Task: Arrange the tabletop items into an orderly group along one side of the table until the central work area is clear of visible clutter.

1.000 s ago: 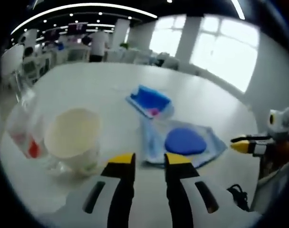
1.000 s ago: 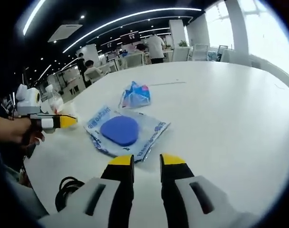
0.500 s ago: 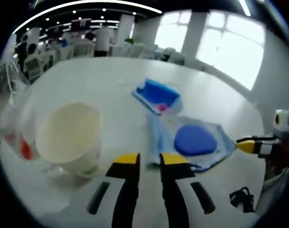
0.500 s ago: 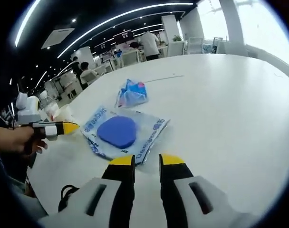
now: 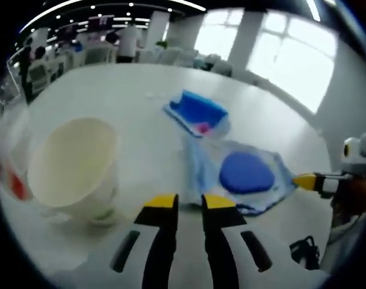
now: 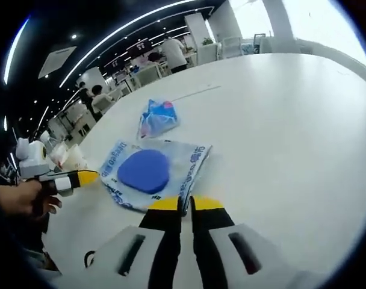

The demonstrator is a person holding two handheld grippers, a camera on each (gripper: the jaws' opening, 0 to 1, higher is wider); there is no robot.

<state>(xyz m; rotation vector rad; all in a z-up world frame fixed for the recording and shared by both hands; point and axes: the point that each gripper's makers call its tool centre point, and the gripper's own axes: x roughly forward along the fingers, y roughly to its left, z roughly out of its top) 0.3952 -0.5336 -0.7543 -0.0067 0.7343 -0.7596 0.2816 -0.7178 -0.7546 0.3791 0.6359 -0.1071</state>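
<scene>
A clear printed bag (image 6: 171, 158) with a blue round pad (image 6: 144, 170) inside lies flat on the white table (image 6: 279, 120). My right gripper (image 6: 185, 203) is shut on the bag's near edge. In the left gripper view the same bag (image 5: 264, 192) and the pad (image 5: 246, 173) lie right of centre, with the right gripper (image 5: 304, 180) at the bag's right edge. A blue packet (image 5: 198, 113) lies beyond it. A white cup (image 5: 71, 165) stands at the left. My left gripper (image 5: 189, 203) hovers open a little over bare table, between the cup and the bag, holding nothing.
A clear plastic bottle with red marks (image 5: 8, 177) stands left of the cup, blurred. A black cable (image 5: 303, 248) hangs off the table's near edge. A hand (image 6: 23, 198) holds the left gripper (image 6: 80, 177). Desks and people fill the room behind.
My right gripper has moved forward and shut on the bag's near edge. The left gripper's jaws have narrowed, and its view has drifted closer to the cup.
</scene>
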